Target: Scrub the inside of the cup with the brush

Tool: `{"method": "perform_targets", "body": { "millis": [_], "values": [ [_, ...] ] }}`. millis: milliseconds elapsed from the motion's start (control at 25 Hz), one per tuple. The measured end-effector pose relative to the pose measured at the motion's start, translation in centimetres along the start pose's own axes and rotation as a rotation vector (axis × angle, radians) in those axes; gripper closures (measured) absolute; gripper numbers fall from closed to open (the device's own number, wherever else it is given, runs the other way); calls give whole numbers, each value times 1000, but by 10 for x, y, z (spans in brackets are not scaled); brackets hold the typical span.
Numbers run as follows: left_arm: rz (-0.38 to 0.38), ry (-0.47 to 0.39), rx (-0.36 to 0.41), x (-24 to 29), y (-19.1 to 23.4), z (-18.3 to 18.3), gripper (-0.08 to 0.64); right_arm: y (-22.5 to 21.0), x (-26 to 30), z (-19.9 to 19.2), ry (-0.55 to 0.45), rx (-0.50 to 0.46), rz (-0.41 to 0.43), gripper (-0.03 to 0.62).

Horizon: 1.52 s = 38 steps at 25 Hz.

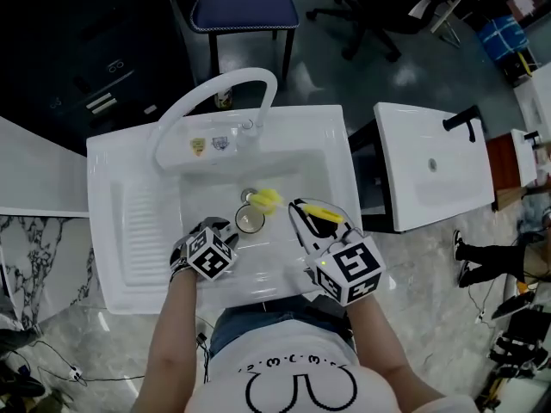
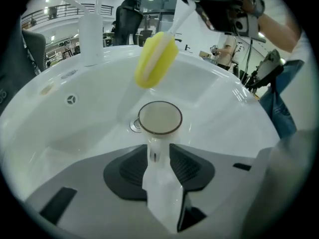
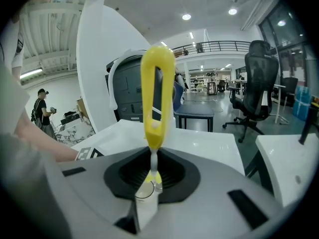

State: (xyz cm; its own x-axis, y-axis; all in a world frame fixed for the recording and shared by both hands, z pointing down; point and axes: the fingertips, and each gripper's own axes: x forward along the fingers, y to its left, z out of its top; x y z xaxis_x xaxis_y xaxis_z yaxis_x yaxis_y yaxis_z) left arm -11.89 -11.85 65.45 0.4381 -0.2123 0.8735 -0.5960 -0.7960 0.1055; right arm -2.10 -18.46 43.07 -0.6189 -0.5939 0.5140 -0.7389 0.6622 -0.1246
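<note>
A small white cup (image 1: 250,221) with a dark rim sits low in the white sink (image 1: 138,222), mouth up, over the drain. My left gripper (image 1: 232,231) is shut on the cup's handle; in the left gripper view the cup (image 2: 159,117) stands just beyond the pads (image 2: 185,167). The brush has a yellow sponge head (image 1: 265,200), which hovers just above and behind the cup's mouth, outside it (image 2: 156,59). My right gripper (image 1: 303,216) is shut on the brush's thin stem, with the yellow loop handle (image 3: 157,93) sticking up past the jaws.
A curved white faucet (image 1: 215,101) arches over the back of the basin. The sink's ribbed drainboard (image 1: 142,231) lies to the left. A second white sink (image 1: 430,166) stands to the right, and a blue-seated chair (image 1: 244,5) behind.
</note>
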Motion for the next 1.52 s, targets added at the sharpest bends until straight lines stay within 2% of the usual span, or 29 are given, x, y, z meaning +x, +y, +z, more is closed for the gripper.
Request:
{"method": "perform_targets", "body": {
  "millis": [120,200,360,600,1000,1520],
  "values": [
    [14,18,43,8,2,-1,426,5,4,-6,28,-1,29,549],
    [30,11,68,12,3,2,482,7,7,-12,54,-3,45,549],
    [33,-5,107,10,1,6,489,10,11,-20,101,-2,68,549],
    [35,-43,126,1,-1,18,492,15,13,-30,171,5,128,549],
    [47,-41,134,0,-3,20,492,20,30,-46,207,103,205,549],
    [68,-17,143,0,-7,20,492,29,73,-92,326,97,255,548]
  ]
}}
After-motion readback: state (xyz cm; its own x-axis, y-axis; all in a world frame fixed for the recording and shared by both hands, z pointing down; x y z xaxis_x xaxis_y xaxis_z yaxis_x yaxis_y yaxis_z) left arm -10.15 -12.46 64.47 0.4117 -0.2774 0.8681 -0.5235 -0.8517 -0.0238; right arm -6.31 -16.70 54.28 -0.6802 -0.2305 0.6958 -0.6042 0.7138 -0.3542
